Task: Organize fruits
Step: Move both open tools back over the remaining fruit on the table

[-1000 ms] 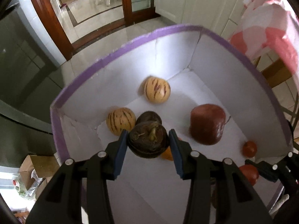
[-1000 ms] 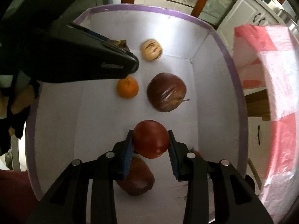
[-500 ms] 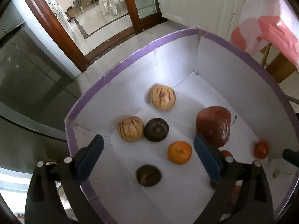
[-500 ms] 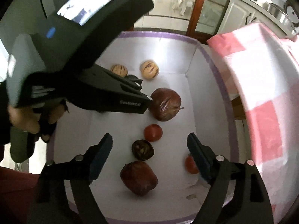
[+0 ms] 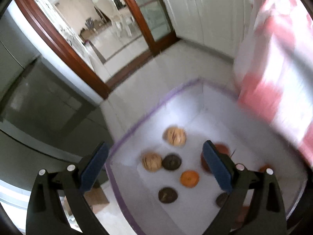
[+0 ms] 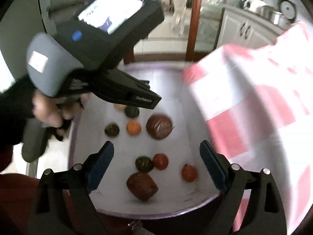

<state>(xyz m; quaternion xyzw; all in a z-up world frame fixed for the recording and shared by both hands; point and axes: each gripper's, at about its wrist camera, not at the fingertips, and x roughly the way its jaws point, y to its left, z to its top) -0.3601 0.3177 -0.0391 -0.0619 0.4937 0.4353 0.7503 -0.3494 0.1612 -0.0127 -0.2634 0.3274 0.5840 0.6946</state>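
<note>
Nearest the right wrist camera, the right gripper (image 6: 156, 164) hangs above a white box with a purple rim (image 6: 72, 137). Its blue-padded jaws stand wide apart, have just been opening, and hold nothing. Below them on the box floor lie a large brownish-red fruit (image 6: 141, 186), a dark round fruit (image 6: 144, 164) touching a red tomato (image 6: 160, 161), and a second tomato (image 6: 189, 173) off to the right. Farther in sit another dark fruit (image 6: 111, 130), a small orange (image 6: 133, 127) and a big dark red fruit (image 6: 159, 126). Beyond these, a third dark fruit (image 6: 132, 111) is partly hidden under the left gripper (image 6: 154, 100), held by a person's hand (image 6: 49, 109). Small white lettering on that gripper's side is too blurred to read, as are a pale label on its grey handle and the lit screen on top. A pink and white checked cloth (image 6: 254, 98) hangs at the right.

In the left wrist view, blurred, the left gripper's jaws are also wide apart and empty. Between them, down in the box, lie a dark fruit, the orange, and farther back two pale striped melons (image 5: 152, 161), one beside another dark fruit. Past the box are a tiled floor (image 5: 156, 68), white cabinets (image 5: 195, 9) and a wood-framed doorway (image 5: 58, 39).
</note>
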